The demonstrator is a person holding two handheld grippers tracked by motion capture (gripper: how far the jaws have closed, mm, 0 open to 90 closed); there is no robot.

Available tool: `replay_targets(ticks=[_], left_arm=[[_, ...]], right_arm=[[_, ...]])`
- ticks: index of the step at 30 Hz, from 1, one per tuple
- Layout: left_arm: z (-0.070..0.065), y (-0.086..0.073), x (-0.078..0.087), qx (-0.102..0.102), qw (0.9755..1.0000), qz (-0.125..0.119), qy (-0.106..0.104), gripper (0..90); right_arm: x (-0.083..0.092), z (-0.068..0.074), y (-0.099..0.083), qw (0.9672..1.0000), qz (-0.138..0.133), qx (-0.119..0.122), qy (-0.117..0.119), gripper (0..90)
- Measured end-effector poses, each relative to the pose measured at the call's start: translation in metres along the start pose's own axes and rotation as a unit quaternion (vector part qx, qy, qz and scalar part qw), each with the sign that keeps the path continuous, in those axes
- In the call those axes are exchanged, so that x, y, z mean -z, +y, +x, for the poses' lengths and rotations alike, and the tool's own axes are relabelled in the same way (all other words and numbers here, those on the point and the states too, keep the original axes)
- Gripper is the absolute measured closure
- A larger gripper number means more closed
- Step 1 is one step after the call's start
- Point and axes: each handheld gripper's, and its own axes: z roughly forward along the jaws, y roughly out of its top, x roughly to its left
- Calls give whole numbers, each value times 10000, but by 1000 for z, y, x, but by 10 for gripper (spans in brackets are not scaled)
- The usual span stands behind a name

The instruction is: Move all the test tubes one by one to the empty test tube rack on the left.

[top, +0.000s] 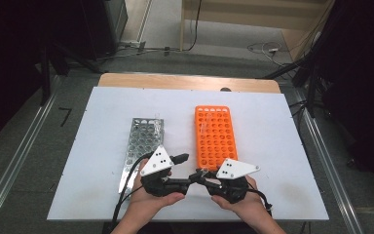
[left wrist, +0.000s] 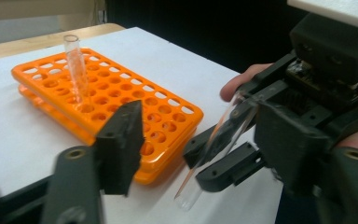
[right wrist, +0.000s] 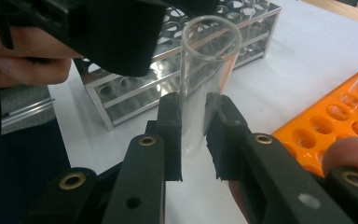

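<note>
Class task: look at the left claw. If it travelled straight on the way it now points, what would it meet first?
Most likely the clear test tube clamped in the right claw, which lies just ahead of the left claw; depth is hard to judge.

White sheet-covered table point(top: 102, 190), bare wooden edge at the far side. Directly on it: silver metal rack point(top: 141, 146) on the left, orange plastic rack point(top: 215, 136) just right of it, lying parallel, apart, one clear tube upright in each.
</note>
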Motion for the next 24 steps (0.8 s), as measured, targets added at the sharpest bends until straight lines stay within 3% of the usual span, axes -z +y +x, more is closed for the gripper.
replay_targets(ticks=[8,14,24], left_arm=[[-7,-2,-6,-161,9994,85,-282,552],[-11,-3,-8,-288,9990,102,-320,676],[-13,-3,-8,-415,9988,123,-216,704]], right_arm=[[-3,5,1,10000,24,44,73,737],[-4,8,2,9999,26,66,140,737],[-4,9,3,9998,61,44,166,737]])
